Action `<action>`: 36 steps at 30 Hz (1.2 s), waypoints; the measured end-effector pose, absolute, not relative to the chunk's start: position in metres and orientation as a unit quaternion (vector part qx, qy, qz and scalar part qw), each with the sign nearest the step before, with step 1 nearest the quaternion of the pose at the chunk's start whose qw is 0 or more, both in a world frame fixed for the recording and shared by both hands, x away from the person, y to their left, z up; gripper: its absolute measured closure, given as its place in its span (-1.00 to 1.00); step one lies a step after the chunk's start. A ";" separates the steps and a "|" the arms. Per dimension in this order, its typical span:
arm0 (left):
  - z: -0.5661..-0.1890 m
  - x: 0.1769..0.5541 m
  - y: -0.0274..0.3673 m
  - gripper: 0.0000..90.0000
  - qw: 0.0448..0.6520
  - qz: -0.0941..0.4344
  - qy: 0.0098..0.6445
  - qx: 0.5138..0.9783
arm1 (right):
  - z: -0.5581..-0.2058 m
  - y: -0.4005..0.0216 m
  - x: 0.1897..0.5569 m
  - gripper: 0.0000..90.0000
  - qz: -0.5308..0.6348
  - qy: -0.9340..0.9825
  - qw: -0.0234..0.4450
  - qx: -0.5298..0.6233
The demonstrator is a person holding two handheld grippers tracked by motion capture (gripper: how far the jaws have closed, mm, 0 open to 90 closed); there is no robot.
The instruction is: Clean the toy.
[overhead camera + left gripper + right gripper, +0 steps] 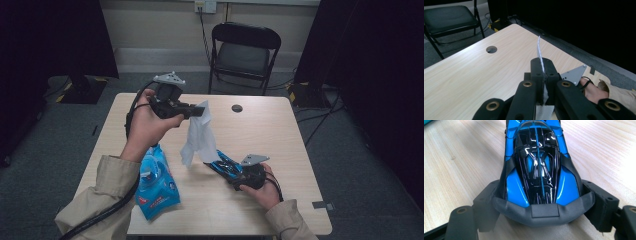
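A: Left gripper [200, 112]?
B: Raised above the table [280, 130], over its left half, pointing toward the right in the high view. Jaws clenched on a wipe [199, 135].

A: Clenched for sure?
B: Yes. In the left gripper view, pads pressed together with the thin white sheet [540, 53] pinched edge-on between them, the sheet sticking up past the tips.

A: And the rest of the wipe?
B: Hanging loose from the jaws, crumpled, its lower end down near the nose of the car [225, 165]. Touching the car or not: cannot tell.

A: Right gripper [235, 172]?
B: Low on the table, right of centre, held in the right hand [262, 187]. Grasping the blue and black toy car by its rear, jaws spread wide around the body.

A: Seen close up?
B: In the right gripper view, the car [537, 165] lengthwise between the two jaws, the pads [486, 200] against both flanks, dark rear bumper nearest the camera, nose pointing away. Wood grain of the table under it.

A: Car flat on the table?
B: Resting on or just above it; wheels hidden, so cannot tell.

A: Anything else on the table?
B: A blue pack [157, 187] lying flat by the left forearm, near the front left edge, well apart from the car. A round hole [237, 108] in the tabletop toward the far edge.

A: Beyond the table?
B: A black folding chair [242, 52] at the far side, against the wall.
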State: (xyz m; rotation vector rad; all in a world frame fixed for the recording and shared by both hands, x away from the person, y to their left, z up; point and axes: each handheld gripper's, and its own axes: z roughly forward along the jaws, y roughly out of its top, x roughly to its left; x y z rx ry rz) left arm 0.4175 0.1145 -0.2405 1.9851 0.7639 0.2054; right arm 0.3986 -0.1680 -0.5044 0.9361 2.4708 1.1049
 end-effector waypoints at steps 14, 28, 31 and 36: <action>-0.253 0.426 0.089 0.98 0.477 0.077 0.310 0.819 | -0.504 -0.168 0.399 -0.48 0.382 0.855 0.139 0.323; -0.261 0.428 0.071 0.98 0.484 0.070 0.308 0.816 | -0.505 -0.168 0.399 -0.48 0.382 0.855 0.139 0.322; -0.263 0.428 0.065 0.98 0.482 0.069 0.305 0.818 | -0.505 -0.168 0.399 -0.48 0.382 0.855 0.139 0.322; -0.268 0.430 0.050 0.98 0.479 0.063 0.296 0.824 | -0.505 -0.168 0.399 -0.48 0.383 0.855 0.139 0.321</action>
